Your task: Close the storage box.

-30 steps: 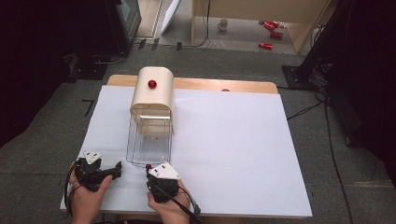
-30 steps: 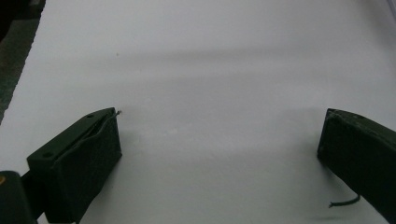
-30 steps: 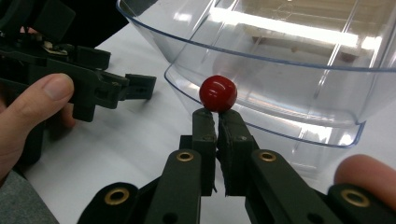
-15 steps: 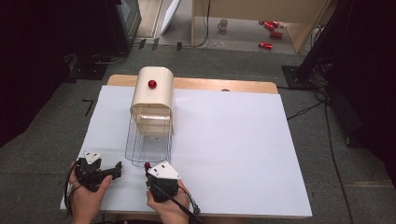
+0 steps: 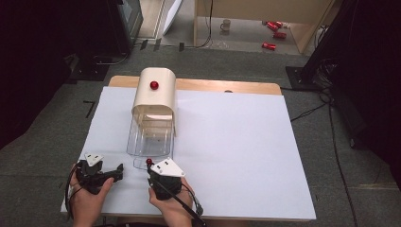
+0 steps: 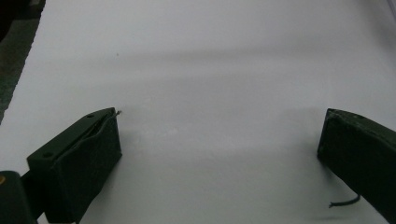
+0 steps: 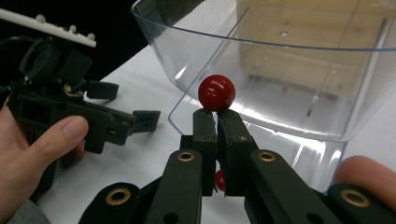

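A cream, round-topped box (image 5: 153, 94) with a red knob (image 5: 154, 85) on top stands at the back left of the table. A clear plastic bin (image 5: 149, 135) sticks out of its front towards me. My right gripper (image 5: 150, 165) is at the bin's near lip. In the right gripper view it (image 7: 217, 116) is shut just under a second red ball knob (image 7: 216, 92), on its stem, with the clear bin wall (image 7: 299, 70) behind. My left gripper (image 5: 118, 172) rests on the table to the left of it, open, with bare white table (image 6: 210, 70) between its jaws (image 6: 219, 135).
White paper covers the table (image 5: 236, 142), with a wooden edge at the back. The person's hands hold both grippers at the near edge. The left gripper (image 7: 84, 112) lies close by at the left in the right gripper view. Grey floor and cables surround the table.
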Demonstrator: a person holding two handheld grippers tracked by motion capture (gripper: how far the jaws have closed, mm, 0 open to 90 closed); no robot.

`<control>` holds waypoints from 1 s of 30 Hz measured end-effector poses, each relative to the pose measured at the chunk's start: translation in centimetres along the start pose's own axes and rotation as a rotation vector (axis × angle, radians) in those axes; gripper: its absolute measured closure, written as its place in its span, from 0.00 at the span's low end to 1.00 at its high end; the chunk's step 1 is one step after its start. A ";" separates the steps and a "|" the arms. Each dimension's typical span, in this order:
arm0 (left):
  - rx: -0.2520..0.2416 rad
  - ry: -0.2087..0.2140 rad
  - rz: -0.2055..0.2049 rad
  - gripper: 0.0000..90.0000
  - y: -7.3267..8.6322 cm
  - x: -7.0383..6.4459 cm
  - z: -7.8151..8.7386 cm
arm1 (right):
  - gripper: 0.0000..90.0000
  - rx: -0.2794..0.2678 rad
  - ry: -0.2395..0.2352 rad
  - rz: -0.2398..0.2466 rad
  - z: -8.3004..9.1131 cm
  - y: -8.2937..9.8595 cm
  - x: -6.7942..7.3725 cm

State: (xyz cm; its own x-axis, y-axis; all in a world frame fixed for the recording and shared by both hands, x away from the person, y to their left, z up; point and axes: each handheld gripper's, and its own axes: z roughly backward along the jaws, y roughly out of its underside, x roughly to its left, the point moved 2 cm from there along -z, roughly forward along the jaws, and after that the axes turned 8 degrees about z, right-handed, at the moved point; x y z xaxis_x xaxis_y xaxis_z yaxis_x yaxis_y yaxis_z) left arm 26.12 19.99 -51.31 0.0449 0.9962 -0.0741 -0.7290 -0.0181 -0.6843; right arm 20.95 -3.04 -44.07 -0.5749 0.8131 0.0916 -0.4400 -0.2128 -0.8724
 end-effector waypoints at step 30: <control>0.005 0.001 -0.003 0.00 0.0 0.0 0.0 | 0.94 -0.021 0.038 0.019 -2.0 -5.1 -3.6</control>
State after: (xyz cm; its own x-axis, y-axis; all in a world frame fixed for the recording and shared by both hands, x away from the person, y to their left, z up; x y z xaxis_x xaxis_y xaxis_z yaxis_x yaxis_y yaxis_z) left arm 26.10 20.01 -51.28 0.0475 0.9962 -0.0725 -0.7323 -0.0146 -0.6808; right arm 26.64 -3.77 -40.94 -0.5560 0.8292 0.0565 -0.4144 -0.2177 -0.8837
